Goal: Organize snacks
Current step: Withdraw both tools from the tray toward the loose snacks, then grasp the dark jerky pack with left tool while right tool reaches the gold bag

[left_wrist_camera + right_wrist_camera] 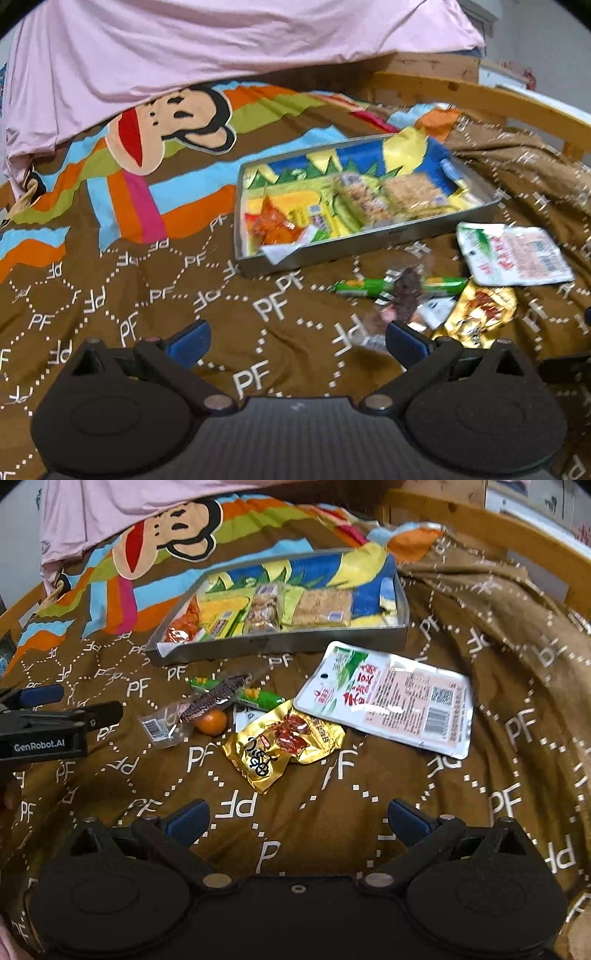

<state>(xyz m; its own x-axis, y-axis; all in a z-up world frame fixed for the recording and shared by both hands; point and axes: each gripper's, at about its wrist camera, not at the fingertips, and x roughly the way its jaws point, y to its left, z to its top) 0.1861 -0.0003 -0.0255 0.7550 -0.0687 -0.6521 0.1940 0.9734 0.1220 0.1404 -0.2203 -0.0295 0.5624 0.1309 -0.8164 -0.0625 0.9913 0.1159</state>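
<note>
Fingers [188, 821] spread, both grippers above bedspread [332, 830]

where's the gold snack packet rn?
Right wrist view, centre: gold packet lies on the brown bedspread, outside the tray, overlapping the white pouch, right of the small orange.

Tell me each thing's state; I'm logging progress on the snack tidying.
Left tool: open, empty.
Right tool: open, empty.
Metal tray: partly filled with snacks.
White packet: flat, outside the tray.
Gold packet: crumpled, outside.
Green stick: outside, under a clear wrapper.
</note>
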